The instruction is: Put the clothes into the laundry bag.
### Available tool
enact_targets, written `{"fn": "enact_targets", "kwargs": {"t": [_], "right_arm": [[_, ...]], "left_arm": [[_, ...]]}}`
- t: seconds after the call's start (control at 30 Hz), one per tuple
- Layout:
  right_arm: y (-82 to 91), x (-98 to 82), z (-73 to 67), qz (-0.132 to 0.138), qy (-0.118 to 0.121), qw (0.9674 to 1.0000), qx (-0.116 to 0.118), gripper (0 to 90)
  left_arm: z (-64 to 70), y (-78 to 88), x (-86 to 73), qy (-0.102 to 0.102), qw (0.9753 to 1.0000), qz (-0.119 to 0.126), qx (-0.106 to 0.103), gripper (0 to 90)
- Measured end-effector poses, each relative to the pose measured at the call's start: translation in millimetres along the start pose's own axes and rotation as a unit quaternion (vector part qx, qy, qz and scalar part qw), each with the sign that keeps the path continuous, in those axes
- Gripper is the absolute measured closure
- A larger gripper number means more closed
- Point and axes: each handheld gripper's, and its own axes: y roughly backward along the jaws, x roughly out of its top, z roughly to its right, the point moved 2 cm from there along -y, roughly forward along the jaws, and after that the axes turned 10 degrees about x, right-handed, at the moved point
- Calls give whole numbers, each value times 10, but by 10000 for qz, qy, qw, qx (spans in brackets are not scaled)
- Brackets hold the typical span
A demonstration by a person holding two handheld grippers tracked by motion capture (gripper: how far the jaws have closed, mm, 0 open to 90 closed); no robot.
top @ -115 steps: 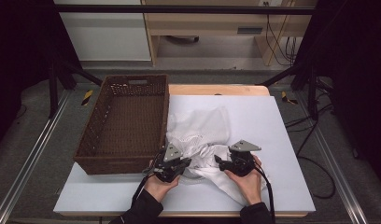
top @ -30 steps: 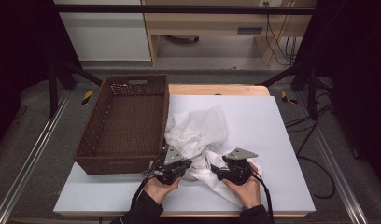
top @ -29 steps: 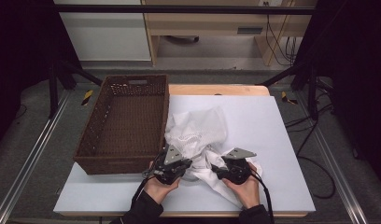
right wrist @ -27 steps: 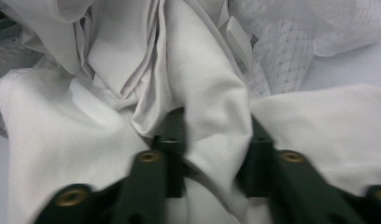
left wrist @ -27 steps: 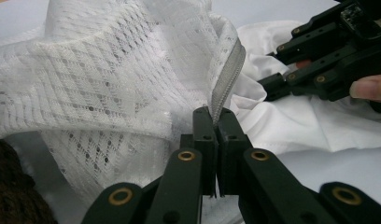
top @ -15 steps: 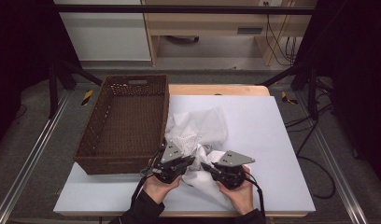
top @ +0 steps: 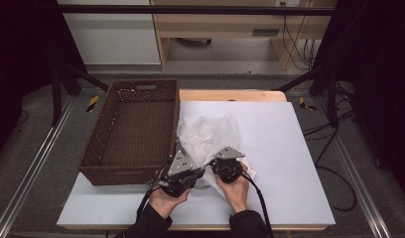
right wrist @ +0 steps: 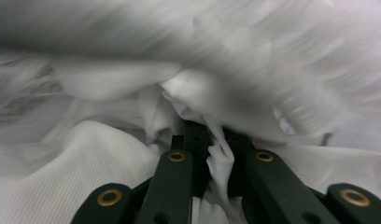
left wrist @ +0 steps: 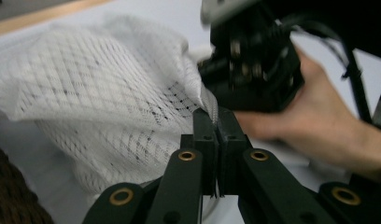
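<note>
A crumpled white mesh garment point(top: 209, 135) lies on the white table, just right of the wicker basket. My left gripper point(top: 198, 172) is at its near edge, jaws shut on a thin edge of the mesh garment point(left wrist: 109, 112). My right gripper point(top: 216, 166) is close beside it, jaws shut on a fold of the white garment point(right wrist: 132, 154) that bunches between its fingers. In the left gripper view the right gripper point(left wrist: 254, 65) and the hand holding it are right ahead, almost touching.
A brown wicker basket point(top: 118, 166) stands empty at the left of the table, its right wall touching the garment. The white table surface point(top: 285, 148) stretches to the right and front. A wooden strip runs along the far edge.
The right gripper has moved left toward the left gripper, bunching the garment's near edge. The garment has gathered closer to the basket than 3.8 s ago.
</note>
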Motion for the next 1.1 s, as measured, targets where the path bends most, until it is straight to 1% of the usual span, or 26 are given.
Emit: {"fn": "enact_targets", "kwargs": {"t": [0.03, 0.07, 0.13, 0.17, 0.2, 0.27, 0.3, 0.33, 0.37, 0.43, 0.47, 0.5, 0.53, 0.57, 0.6, 0.63, 0.67, 0.7, 0.77, 0.8, 0.83, 0.87, 0.93, 1.0, 1.07, 1.1], "right_arm": [[2, -9, 18, 33, -73, 10000, 12, 827], [18, -15, 27, 73, -86, 9999, 71, 800], [82, -21, 31, 120, -71, 9998, 158, 700], [166, -23, 17, 152, -105, 9993, 319, 639], [245, -29, 8, 146, -92, 9987, 475, 583], [415, -50, -16, 185, -18, 9977, 649, 529], [545, -71, -23, 218, 56, 9970, 742, 490], [647, -95, -24, 244, 97, 9966, 783, 447], [731, -127, -18, 272, 174, 9963, 795, 396], [820, -208, 22, 201, 268, 9977, 593, 297], [816, -247, 52, 102, 260, 9981, 546, 261], [783, -281, 86, 11, 193, 9987, 471, 243], [748, -304, 111, -54, 128, 9990, 424, 245], [688, -333, 135, -143, 8, 9989, 447, 258], [620, -360, 153, -257, -92, 9982, 525, 286], [538, -393, 175, -420, -134, 9977, 520, 343], [488, -417, 183, -638, -175, 9964, 523, 375], [470, -415, 180, -578, -158, 9967, 540, 423], [480, -394, 194, -617, -203, 9964, 547, 621], [486, -394, 200, -601, -325, 9960, 576, 679], [486, -395, 207, -564, -380, 9958, 616, 739], [501, -389, 204, -578, -378, 9958, 609, 783], [572, -360, 180, -479, -354, 9965, 591, 817], [704, -305, 151, -150, -229, 9974, 665, 824], [841, -241, 85, 187, -65, 9967, 793, 828], [885, -208, 34, 303, 42, 9957, 872, 828]], "left_arm": [[3, -36, -48, -4, 10000, -80, 15, 882], [3, -62, -79, -10, 9999, -143, 30, 882], [-3, -138, -144, -44, 9996, -274, 112, 881], [-10, -168, -164, -78, 9993, -309, 183, 881], [-23, -199, -180, -58, 9991, -352, 212, 881], [-46, -248, -206, 10, 9990, -390, 229, 880], [-53, -266, -216, 8, 9988, -411, 259, 881], [-56, -282, -224, 26, 9988, -427, 257, 881], [-55, -295, -231, 30, 9987, -422, 274, 881], [-54, -317, -237, 22, 9986, -440, 284, 880], [-54, -324, -238, 22, 9986, -437, 286, 880], [-53, -328, -239, 16, 9986, -438, 291, 880], [-53, -330, -240, 1, 9986, -443, 293, 879], [-56, -329, -241, -2, 9986, -440, 292, 878], [-62, -330, -243, 3, 9986, -437, 291, 877], [-70, -331, -244, 13, 9986, -436, 294, 877], [-78, -332, -244, 21, 9985, -454, 303, 876], [-83, -335, -245, 29, 9986, -443, 299, 876], [-93, -340, -242, 50, 9986, -443, 296, 875], [-93, -338, -239, 59, 9986, -435, 292, 875], [-94, -330, -233, 55, 9987, -426, 291, 875], [-94, -319, -224, 70, 9988, -402, 278, 875], [-100, -289, -196, 102, 9991, -343, 247, 874], [-108, -245, -154, 158, 9994, -263, 187, 874], [-103, -185, -91, 206, 9996, -155, 116, 875], [-95, -146, -49, 204, 9997, -88, 92, 875]]}}
